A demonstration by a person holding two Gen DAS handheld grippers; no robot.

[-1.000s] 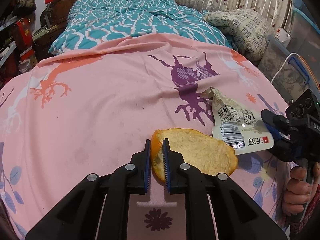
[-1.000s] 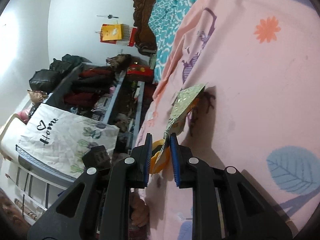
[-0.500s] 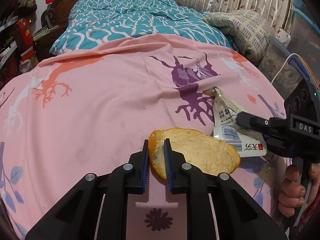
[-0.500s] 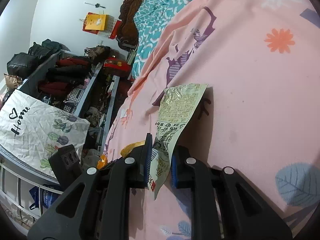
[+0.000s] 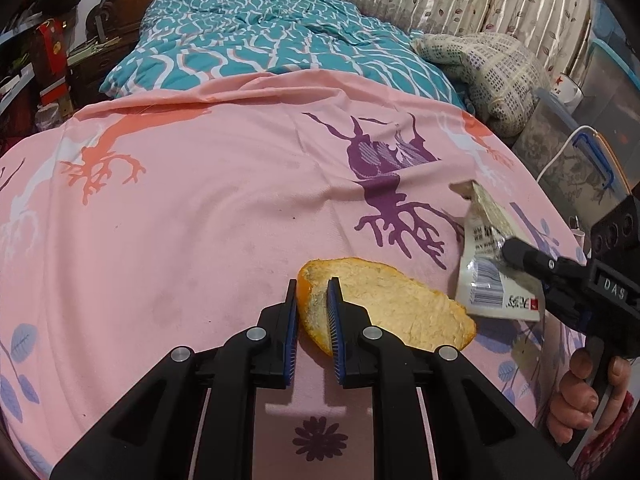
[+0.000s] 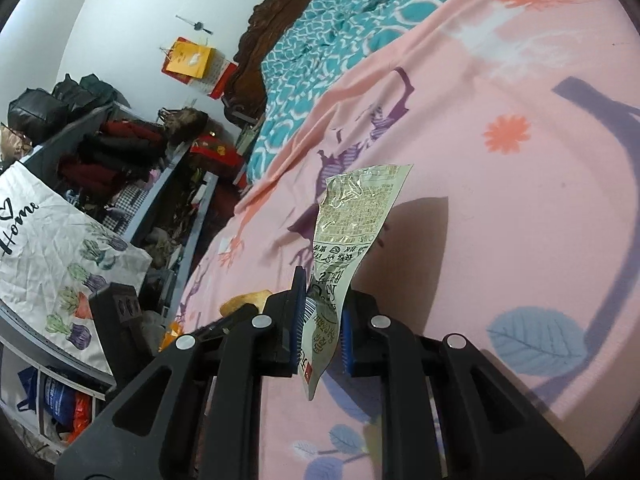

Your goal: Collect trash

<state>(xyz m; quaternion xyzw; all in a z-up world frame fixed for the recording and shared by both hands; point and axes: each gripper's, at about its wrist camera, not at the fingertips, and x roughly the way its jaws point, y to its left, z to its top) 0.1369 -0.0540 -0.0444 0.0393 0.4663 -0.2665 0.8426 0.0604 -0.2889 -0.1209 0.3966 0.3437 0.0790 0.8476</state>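
My left gripper is shut on the left end of a large orange peel, held just above the pink bedsheet. My right gripper is shut on an empty snack wrapper, which sticks up between the fingers, lifted off the sheet. In the left wrist view the right gripper holds the wrapper just right of the peel. A bit of the peel shows in the right wrist view, behind the left fingertip.
A teal patterned quilt and a checked pillow lie at the far end of the bed. Plastic storage boxes stand along the right side. Cluttered shelves and a white "Home" bag stand on the left.
The right gripper has lifted the wrapper off the sheet and turned more upright. The left gripper has kept its grip on the peel and moved very little.
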